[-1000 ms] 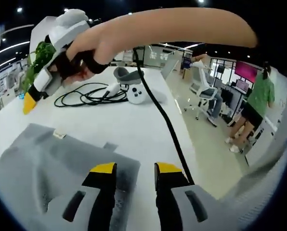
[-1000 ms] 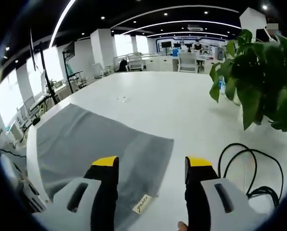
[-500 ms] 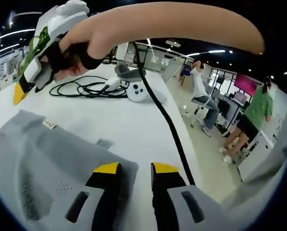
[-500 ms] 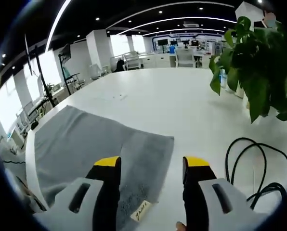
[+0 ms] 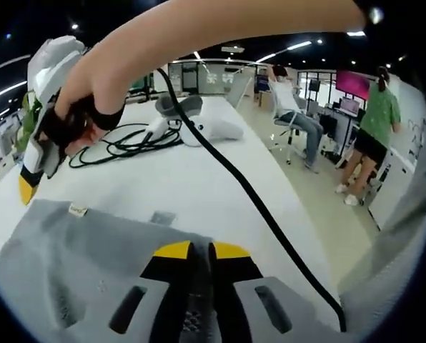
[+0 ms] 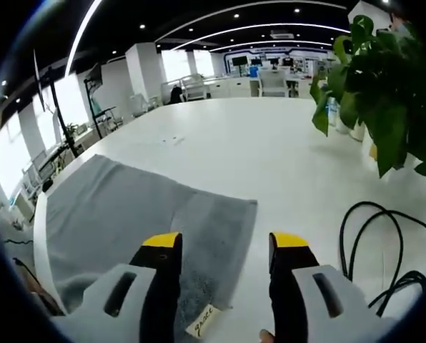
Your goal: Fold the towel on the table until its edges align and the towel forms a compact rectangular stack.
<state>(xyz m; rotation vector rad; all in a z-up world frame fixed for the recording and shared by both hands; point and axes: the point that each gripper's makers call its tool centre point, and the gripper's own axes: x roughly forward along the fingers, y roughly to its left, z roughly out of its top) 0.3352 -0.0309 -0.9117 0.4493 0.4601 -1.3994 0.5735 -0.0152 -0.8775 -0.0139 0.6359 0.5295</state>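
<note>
One towel [image 5: 77,257] lies flat near the bench [image 6: 270,150] corner. The left hand-held gripper [image 5: 200,251] is pinched shut on its near edge; the right hand-held gripper [image 6: 220,243] gapes wide above the corner by the tag [image 6: 201,321] — empty. Lifting one-sided could skew the fold. One cable coil [image 5: 127,139], one plant [image 6: 384,93]

room: open office | ceiling lights [image 6: 220,32] on | white table [image 6: 270,150] | office chair [image 5: 288,118]
</note>
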